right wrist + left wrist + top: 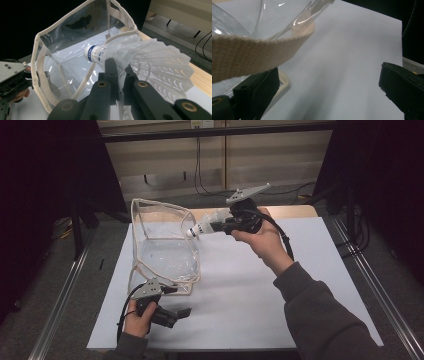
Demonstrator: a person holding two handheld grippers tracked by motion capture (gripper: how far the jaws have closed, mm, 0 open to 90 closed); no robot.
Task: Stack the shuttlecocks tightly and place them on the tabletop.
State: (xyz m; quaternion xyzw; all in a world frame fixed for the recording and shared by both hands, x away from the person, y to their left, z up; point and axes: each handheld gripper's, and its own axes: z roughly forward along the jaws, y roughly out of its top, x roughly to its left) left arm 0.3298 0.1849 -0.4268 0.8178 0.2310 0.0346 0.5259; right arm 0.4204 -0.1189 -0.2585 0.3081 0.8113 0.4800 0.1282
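Fingers (117,72) pinch shuttlecock (140,57) beside clear bag (162,245) — seemingly not inside.

Your left claw (177,301) view cuts off the clear bag (274,15) and its blurred strap (249,55); the shuttlecock (140,57) feathers hide part of the bag rim.
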